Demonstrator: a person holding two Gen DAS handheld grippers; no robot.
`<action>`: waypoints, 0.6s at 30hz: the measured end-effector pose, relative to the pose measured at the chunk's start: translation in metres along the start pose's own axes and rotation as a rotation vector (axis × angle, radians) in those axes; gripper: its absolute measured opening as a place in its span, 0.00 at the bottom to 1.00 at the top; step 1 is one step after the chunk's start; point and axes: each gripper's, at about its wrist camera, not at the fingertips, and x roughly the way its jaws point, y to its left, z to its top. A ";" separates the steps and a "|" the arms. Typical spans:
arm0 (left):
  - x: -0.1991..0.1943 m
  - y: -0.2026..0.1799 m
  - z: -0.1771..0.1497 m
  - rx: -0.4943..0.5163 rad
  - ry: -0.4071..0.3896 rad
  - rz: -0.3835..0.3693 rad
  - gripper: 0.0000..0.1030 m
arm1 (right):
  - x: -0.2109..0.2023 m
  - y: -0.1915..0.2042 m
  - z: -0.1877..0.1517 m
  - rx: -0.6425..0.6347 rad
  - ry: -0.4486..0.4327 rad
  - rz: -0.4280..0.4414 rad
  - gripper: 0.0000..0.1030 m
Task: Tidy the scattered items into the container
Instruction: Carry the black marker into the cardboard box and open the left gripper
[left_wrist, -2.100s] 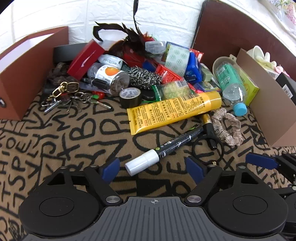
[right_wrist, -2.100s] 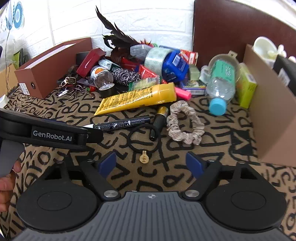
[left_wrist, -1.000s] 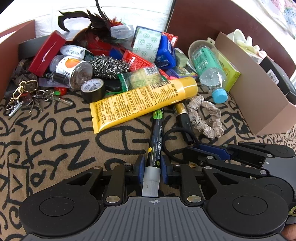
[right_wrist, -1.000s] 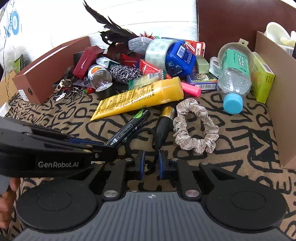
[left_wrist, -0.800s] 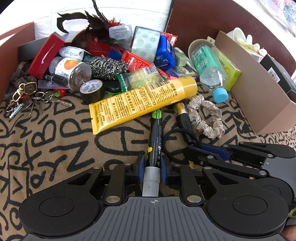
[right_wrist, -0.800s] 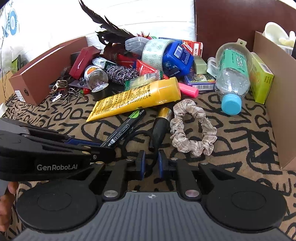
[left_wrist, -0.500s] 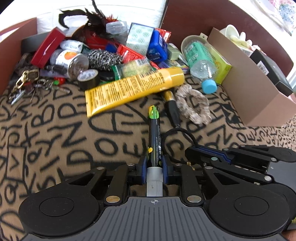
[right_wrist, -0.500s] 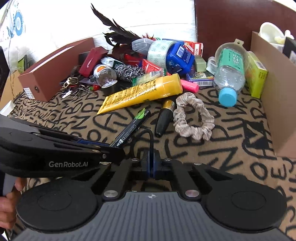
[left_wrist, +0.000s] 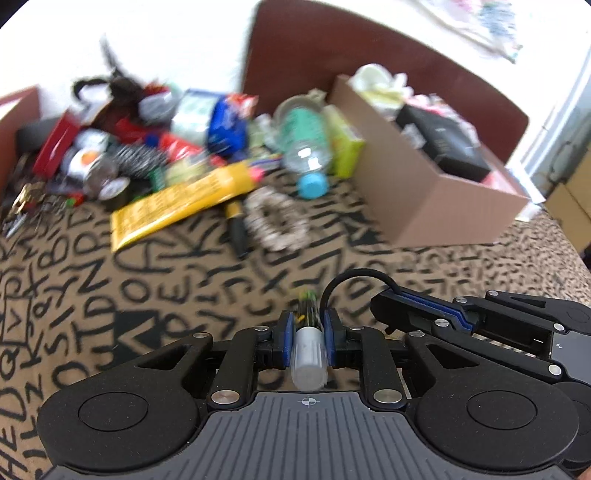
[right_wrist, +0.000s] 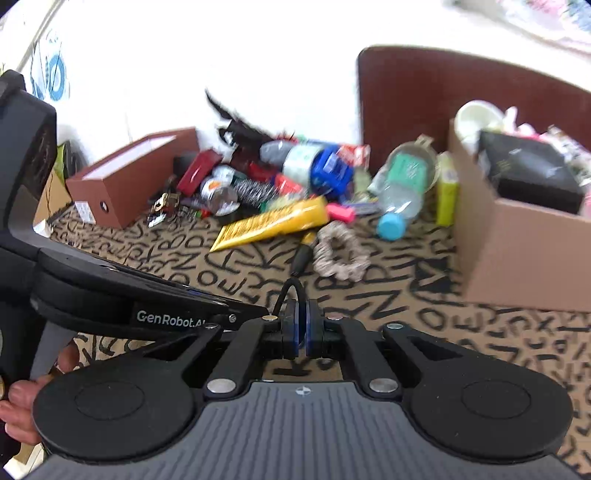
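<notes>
My left gripper (left_wrist: 308, 326) is shut on a black marker (left_wrist: 307, 345), its white cap toward the camera and its tip pointing ahead, lifted off the patterned cloth. My right gripper (right_wrist: 302, 326) is shut on a thin black elastic loop (right_wrist: 291, 291), which arches up from its pads. In the left wrist view the right gripper (left_wrist: 384, 308) sits just to the right with the loop (left_wrist: 354, 275) showing. The open cardboard box (left_wrist: 424, 199) (right_wrist: 517, 254), holding a black case and white items, stands ahead to the right.
On the cloth ahead lie a yellow tube (right_wrist: 273, 221), a beige scrunchie (right_wrist: 340, 251), a dark gold-banded cylinder (right_wrist: 303, 254) and a water bottle with a blue cap (right_wrist: 399, 192). A pile of small items (right_wrist: 266, 177) sits behind. A brown box (right_wrist: 129, 177) stands at left.
Both grippers have risen and pulled back from the pile, carrying the marker and the black loop off the cloth. The cardboard box has come further into view. The frames now are motion-blurred.
</notes>
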 end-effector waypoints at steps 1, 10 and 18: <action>-0.001 -0.007 0.003 0.012 -0.006 -0.008 0.14 | -0.007 -0.004 0.001 0.006 -0.012 -0.006 0.04; -0.012 -0.052 0.028 0.093 -0.052 -0.049 0.13 | -0.049 -0.037 0.006 0.031 -0.112 -0.086 0.04; -0.015 -0.079 0.042 0.146 -0.075 -0.053 0.13 | -0.070 -0.058 0.009 0.050 -0.170 -0.125 0.04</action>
